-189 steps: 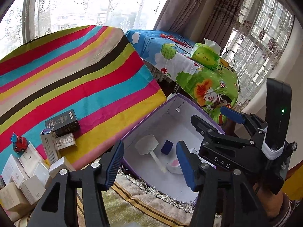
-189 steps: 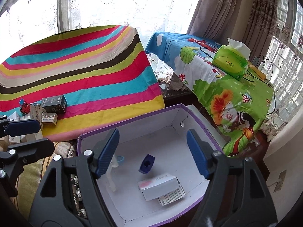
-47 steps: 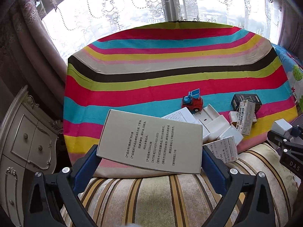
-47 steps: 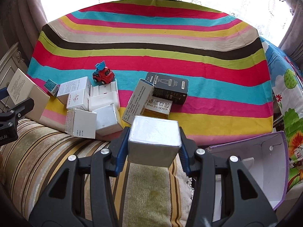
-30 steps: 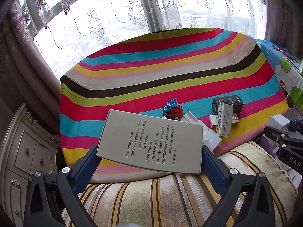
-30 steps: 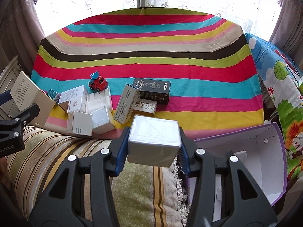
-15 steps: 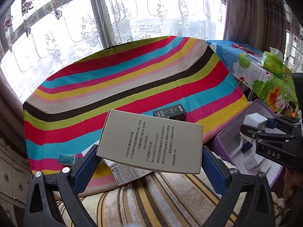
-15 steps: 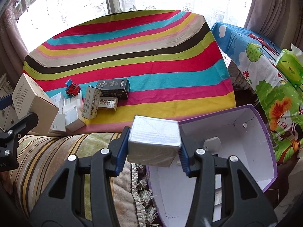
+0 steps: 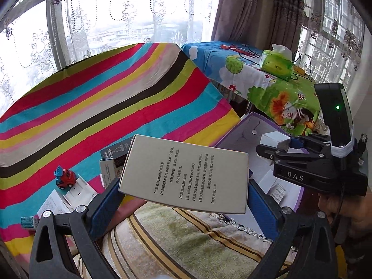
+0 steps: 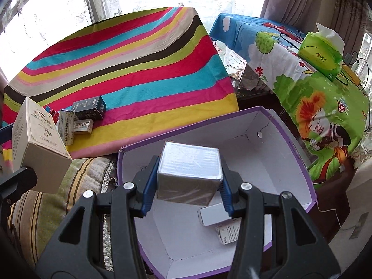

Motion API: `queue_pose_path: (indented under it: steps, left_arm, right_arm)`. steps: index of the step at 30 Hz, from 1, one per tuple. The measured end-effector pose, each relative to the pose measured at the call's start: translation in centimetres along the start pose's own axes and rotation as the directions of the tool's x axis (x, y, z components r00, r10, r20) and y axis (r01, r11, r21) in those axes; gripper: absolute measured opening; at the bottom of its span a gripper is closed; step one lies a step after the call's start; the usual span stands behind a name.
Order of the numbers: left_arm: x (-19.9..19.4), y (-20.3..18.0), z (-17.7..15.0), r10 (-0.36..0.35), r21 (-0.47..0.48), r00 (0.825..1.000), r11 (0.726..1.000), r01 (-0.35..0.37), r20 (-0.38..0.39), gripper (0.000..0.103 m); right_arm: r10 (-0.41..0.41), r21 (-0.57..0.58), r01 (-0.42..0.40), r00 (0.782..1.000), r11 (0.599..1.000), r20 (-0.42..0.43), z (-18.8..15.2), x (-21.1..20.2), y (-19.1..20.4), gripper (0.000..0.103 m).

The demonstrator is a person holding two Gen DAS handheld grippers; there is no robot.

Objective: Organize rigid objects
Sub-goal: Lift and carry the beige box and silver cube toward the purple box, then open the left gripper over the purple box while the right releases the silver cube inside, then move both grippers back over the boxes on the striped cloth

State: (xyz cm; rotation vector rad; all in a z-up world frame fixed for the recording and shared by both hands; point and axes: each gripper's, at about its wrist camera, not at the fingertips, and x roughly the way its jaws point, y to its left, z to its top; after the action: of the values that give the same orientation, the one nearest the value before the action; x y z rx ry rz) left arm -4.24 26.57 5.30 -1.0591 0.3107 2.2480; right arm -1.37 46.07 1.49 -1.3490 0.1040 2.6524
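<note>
Right hand-held gripper (image 10: 188, 191) clamps a white cube box (image 10: 188, 176) at frame centre, over the open purple-rimmed carton (image 10: 300, 162). Small white box (image 10: 212, 215) lies inside carton, lower right. Beige box (image 10: 37, 144) at left edge. Black box (image 10: 89, 108) on striped cloth (image 10: 130, 69). Green tissue pack (image 10: 322, 54) upper right.

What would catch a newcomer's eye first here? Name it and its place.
The rainbow-striped cloth fills the background. The right gripper holds a silvery-white cube box over the open purple box. The left gripper clamps a large beige carton.
</note>
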Motion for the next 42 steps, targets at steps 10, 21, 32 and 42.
queue_pose_path:
  steps: [10,21,32,42]
  left_arm:
    - [2.0,-3.2,1.1,-0.174,0.054,0.984,0.983,0.176,-0.04,0.102]
    - [1.6,-2.4,1.3,-0.191,0.028,0.982,0.981,0.191,-0.006,0.103]
    - [-1.2,1.3,1.7,-0.168,-0.024,0.983,0.985,0.17,0.073,0.103]
    - [-2.3,5.8,0.3,-0.109,-0.123,0.99,0.985,0.119,0.086,0.102]
  right_arm:
    - [-0.083,0.019,0.082,0.996,0.996,0.02,0.2,-0.5,-1.7,0.052]
    - [-0.119,0.01,0.118,0.993,0.993,0.028,0.4,-0.8,-1.6,0.077]
    - [-0.112,-0.01,0.113,0.993,0.994,0.029,0.7,-1.0,-0.7,0.08]
    - [-0.045,-0.072,0.046,0.999,0.996,0.022,0.9,-0.6,2.6,0.083]
